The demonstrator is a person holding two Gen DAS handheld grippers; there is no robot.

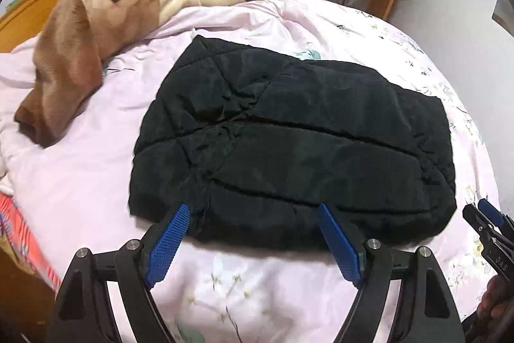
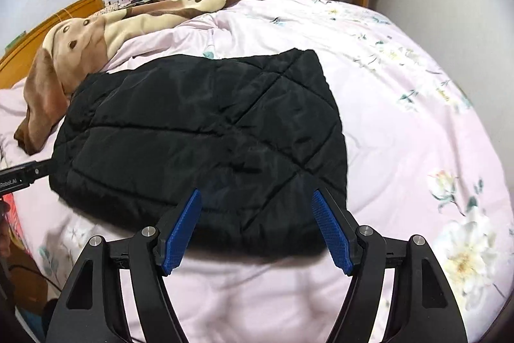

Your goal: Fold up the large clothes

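Brown blanket (image 1: 74, 53) crowds jacket's (image 1: 289, 130) left; right bedspread (image 2: 417, 118) lies free.

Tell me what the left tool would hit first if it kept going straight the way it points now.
Most likely the near edge of the folded black quilted jacket on the bed; the left tool points down at it, open and empty. Depth is hard to judge.

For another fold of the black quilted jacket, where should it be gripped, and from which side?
Probably the near hem of the black quilted jacket, at its two corners, coming from the near side. That thick edge lies flat on the pink quilt right before the open left gripper and right gripper.
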